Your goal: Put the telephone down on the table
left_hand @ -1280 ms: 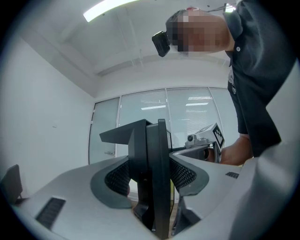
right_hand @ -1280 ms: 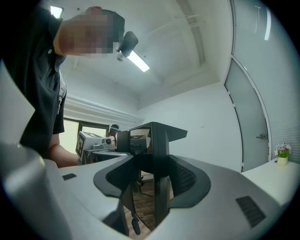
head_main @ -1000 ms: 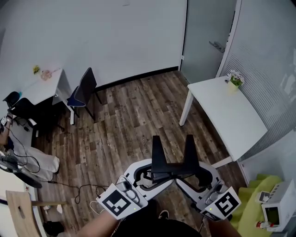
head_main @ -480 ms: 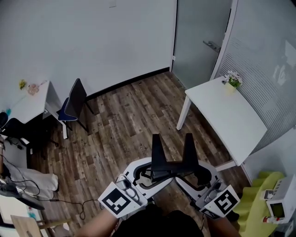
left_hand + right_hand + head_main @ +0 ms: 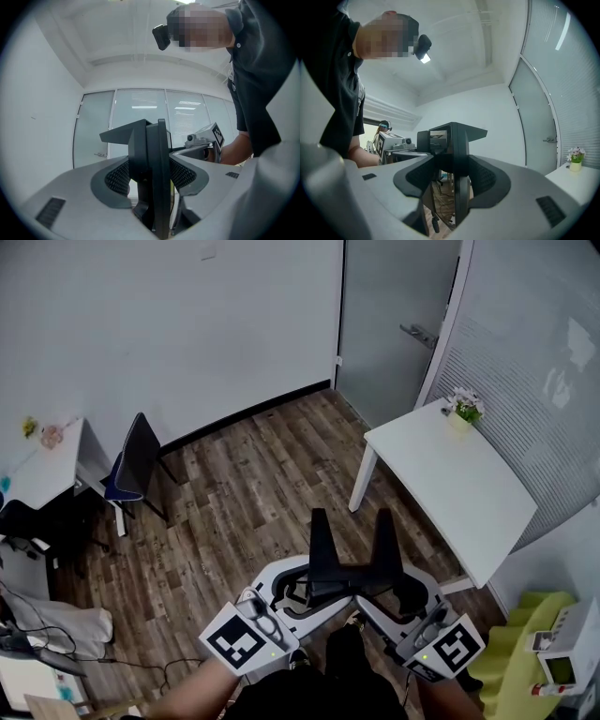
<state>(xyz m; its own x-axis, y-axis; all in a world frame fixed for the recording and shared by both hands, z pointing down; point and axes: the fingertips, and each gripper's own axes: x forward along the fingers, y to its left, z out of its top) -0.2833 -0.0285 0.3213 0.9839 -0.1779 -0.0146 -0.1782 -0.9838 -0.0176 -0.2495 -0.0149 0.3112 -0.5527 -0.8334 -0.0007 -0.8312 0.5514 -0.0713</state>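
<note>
standing on the wooden floor (image 5: 244, 512), the person has the telephone (image 5: 349, 570) up in the air between both tools, well apart from either table. it's a black, angular, matt thing: two tapered uprights rising from a flat cross piece. the left gripper (image 5: 302, 592) is clamped on its left end and the right gripper (image 5: 394, 594) on its right end. in the left gripper view the ribbed pads (image 5: 116, 180) press on a thin black panel of the telephone (image 5: 157, 159). in the right gripper view the pads (image 5: 483, 178) squeeze a black column of it (image 5: 454, 140) the same way.

ahead and to the right stands a white table (image 5: 469, 507), its near corner the closest edge to the telephone. its top is bare but for a small potted flower (image 5: 461, 409) at the far end, by the frosted glass partition (image 5: 534, 371). open floor lies between the person and that table's front leg. a grey door (image 5: 394, 296) with a lever handle is beyond it. off to the left, a dark chair (image 5: 131, 465) stands at another white table (image 5: 52, 470).
</note>
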